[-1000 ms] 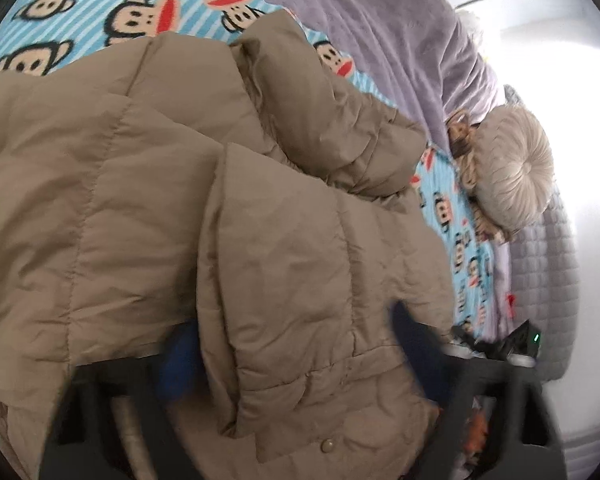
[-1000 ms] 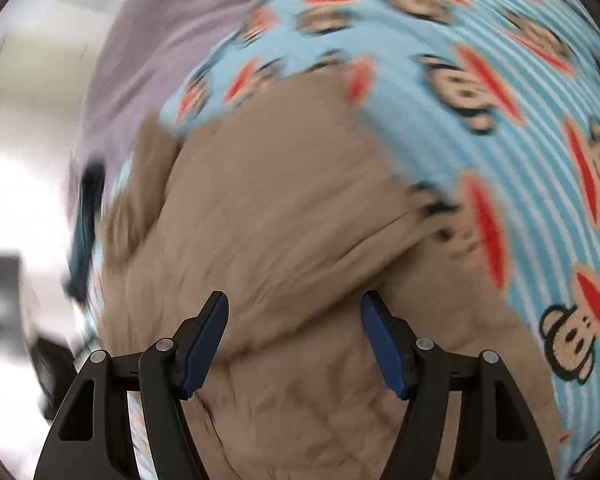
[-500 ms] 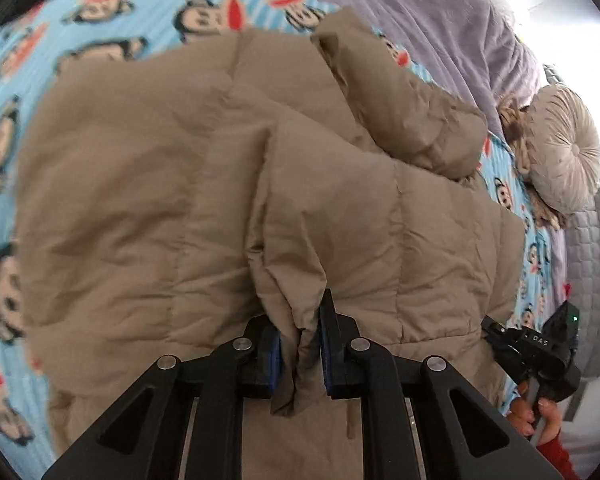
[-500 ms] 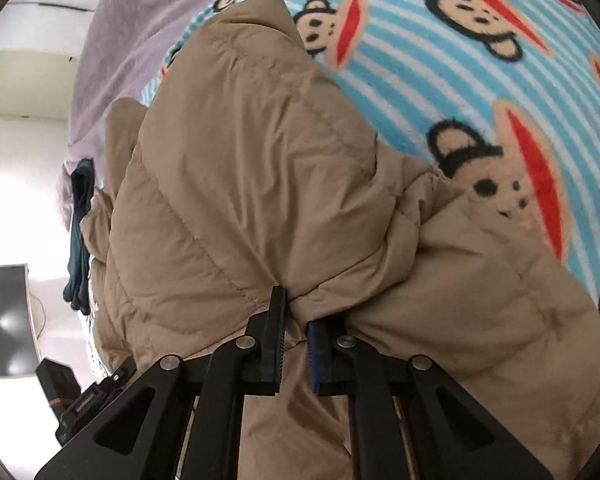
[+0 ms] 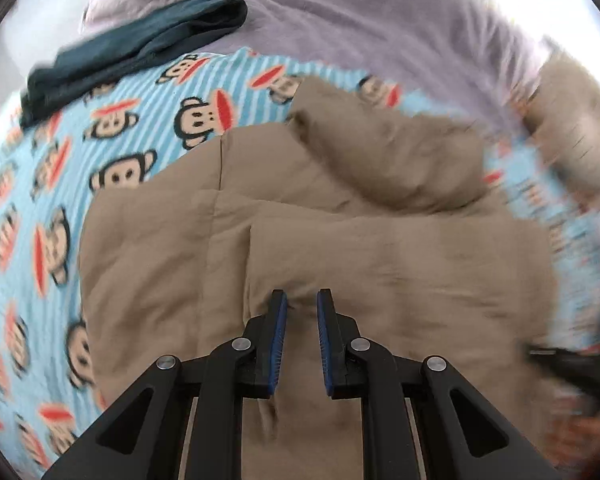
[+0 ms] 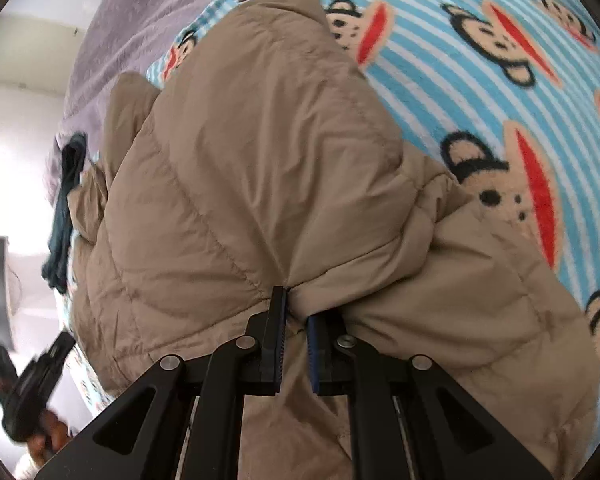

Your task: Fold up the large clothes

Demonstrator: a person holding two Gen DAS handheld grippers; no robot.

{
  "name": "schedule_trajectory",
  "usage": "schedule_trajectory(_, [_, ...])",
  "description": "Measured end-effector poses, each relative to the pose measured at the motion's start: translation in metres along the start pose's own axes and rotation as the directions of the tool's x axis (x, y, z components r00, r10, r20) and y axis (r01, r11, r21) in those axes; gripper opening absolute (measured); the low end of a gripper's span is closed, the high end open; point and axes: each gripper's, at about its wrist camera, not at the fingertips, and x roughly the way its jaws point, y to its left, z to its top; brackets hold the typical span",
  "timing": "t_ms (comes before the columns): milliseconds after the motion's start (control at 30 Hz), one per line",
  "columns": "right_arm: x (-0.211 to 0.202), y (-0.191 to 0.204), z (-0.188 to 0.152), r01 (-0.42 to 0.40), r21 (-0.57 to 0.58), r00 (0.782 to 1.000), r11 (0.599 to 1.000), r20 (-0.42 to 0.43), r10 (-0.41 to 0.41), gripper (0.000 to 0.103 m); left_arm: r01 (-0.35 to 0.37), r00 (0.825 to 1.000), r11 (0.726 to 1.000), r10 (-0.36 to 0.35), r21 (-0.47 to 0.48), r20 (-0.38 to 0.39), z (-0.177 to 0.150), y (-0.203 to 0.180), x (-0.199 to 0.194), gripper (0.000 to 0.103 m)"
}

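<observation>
- Tan quilted jacket [image 5: 340, 240]
- Blanket [image 6: 480, 92], light-blue and white stripes, monkey faces with red mouths
- Lilac bedspread [image 5: 360, 20]
- Dark teal garment [image 5: 140, 52]

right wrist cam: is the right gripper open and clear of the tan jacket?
No: the right gripper is shut on a pinched fold of the tan jacket, fabric bunched between its pads.

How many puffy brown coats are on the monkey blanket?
1. The brown coat lies on the monkey blanket, and both tools pinch its fabric. A folded dark garment sits farther back; more clothes may be hidden out of view.
</observation>
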Motion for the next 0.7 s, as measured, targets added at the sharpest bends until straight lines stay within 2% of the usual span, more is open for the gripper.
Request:
schedule_trajectory(33, [-0.001,0.004,0.0,0.007,-0.02,1.0,1.0,-0.011,-0.007,0.011,-0.038,0.999,0.999,0.039,0.015,-0.023,-0.001,-0.001,0.017,0.017])
schedule_trajectory(133, [-0.023,0.022,-0.001,0.004,-0.148,0.999,0.989,-0.041,-0.01,0.013,0.015,0.999,0.999,-0.016,-0.049,-0.033,-0.008,0.016,0.031,0.017])
schedule_trajectory(200, [-0.051,0.031,-0.001,-0.023,-0.233,1.0,0.972,0.005,0.024,0.034,0.036,0.999,0.998,-0.037,-0.045,-0.034,-0.009,0.022,0.031,0.017])
schedule_trajectory(233, [-0.064,0.033,0.002,-0.027,-0.258,0.998,0.966,0.048,0.041,0.049,0.039,0.999,0.998,-0.04,-0.041,-0.035,-0.008,0.023,0.031,0.017])
schedule_trajectory(267, [-0.074,0.032,0.006,-0.024,-0.267,0.995,0.963,0.09,0.05,0.05,0.042,0.998,0.998,-0.043,-0.037,-0.038,-0.008,0.024,0.032,0.017])
schedule_trajectory(300, [-0.085,0.03,0.018,-0.021,-0.266,0.988,0.964,0.141,0.06,0.05,0.045,0.998,0.998,-0.046,-0.032,-0.04,-0.007,0.025,0.032,0.017])
schedule_trajectory(333, [-0.087,0.028,0.028,-0.024,-0.252,0.986,0.967,0.151,0.064,0.049,0.046,0.998,0.998,-0.048,-0.031,-0.041,-0.006,0.026,0.033,0.017])
schedule_trajectory(433, [-0.077,0.022,0.057,-0.039,-0.202,0.986,0.979,0.153,0.071,0.035,0.049,0.998,0.998,-0.051,-0.048,-0.038,-0.005,0.028,0.035,0.017])
schedule_trajectory(500, [-0.052,0.021,0.073,0.012,-0.219,0.99,0.976,0.136,0.018,0.034,0.045,0.998,0.998,-0.047,-0.054,-0.033,-0.008,0.027,0.037,0.017])
schedule_trajectory(533, [-0.033,0.017,0.077,0.063,-0.216,0.993,0.974,0.115,-0.038,0.031,0.042,0.998,0.998,-0.044,-0.053,-0.033,-0.008,0.027,0.038,0.017])
schedule_trajectory(567, [-0.017,0.013,0.08,0.075,-0.199,0.995,0.977,0.087,-0.058,0.031,0.042,0.999,0.998,-0.043,-0.049,-0.032,-0.01,0.027,0.039,0.017])
schedule_trajectory(633, [0.006,0.001,0.081,0.07,-0.165,0.997,0.984,0.056,-0.062,0.028,0.05,0.998,0.998,-0.051,-0.04,-0.027,-0.011,0.026,0.041,0.017])
schedule_trajectory(700, [0.02,-0.006,0.079,0.073,-0.153,0.995,0.986,0.083,-0.061,0.028,0.054,0.998,0.998,-0.055,-0.025,-0.019,-0.013,0.024,0.045,0.017])
